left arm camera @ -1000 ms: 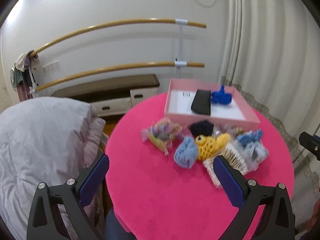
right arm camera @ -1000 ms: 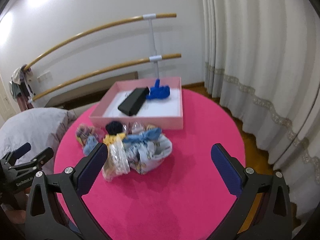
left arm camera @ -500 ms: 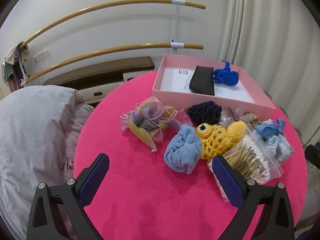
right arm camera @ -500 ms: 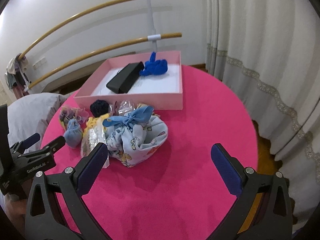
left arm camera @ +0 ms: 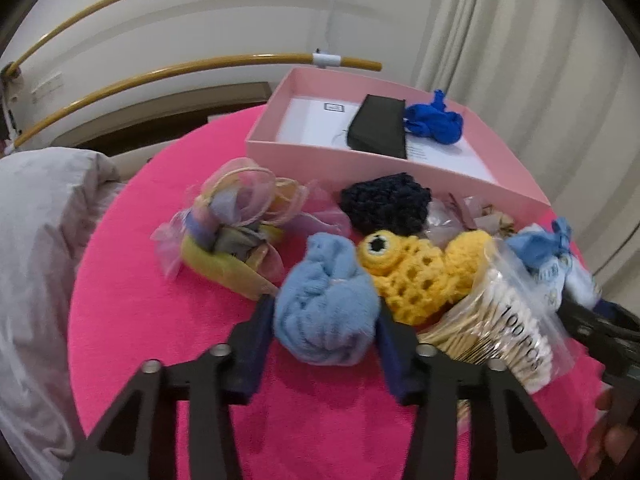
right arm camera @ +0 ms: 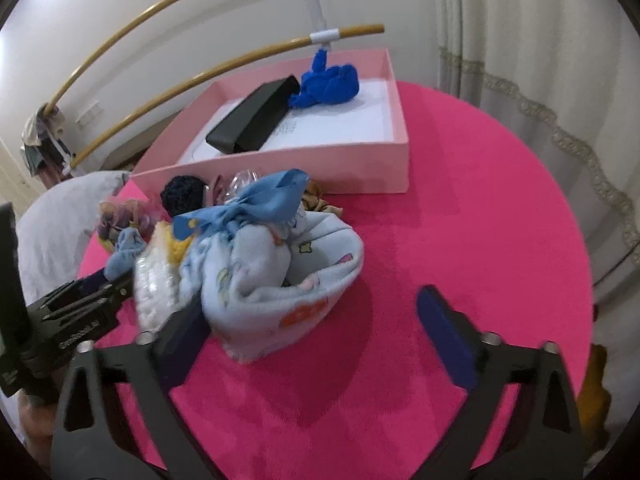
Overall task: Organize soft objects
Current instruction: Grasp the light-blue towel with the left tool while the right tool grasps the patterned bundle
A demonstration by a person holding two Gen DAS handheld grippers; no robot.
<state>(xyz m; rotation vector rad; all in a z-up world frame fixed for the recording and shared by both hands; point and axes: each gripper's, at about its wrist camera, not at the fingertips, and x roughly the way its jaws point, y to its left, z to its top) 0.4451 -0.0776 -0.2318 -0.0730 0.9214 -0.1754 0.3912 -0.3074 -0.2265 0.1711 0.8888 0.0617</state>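
On the pink table (left arm camera: 140, 300), left tongs (left arm camera: 326, 322) tilt down, just closing — grasping the light-blue cloth bundle (left arm camera: 326, 304); right tongs (right arm camera: 316, 320) spread, narrowing.

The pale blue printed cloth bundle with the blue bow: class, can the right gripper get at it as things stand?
Probably yes. The right gripper is open, the cloth bundle sits between its jaws, and only bare pink tabletop lies beside it.

wall (left arm camera: 200, 12): white | rails (left arm camera: 192, 66): two wooden, curved | curtains (right arm camera: 540, 40): cream, right
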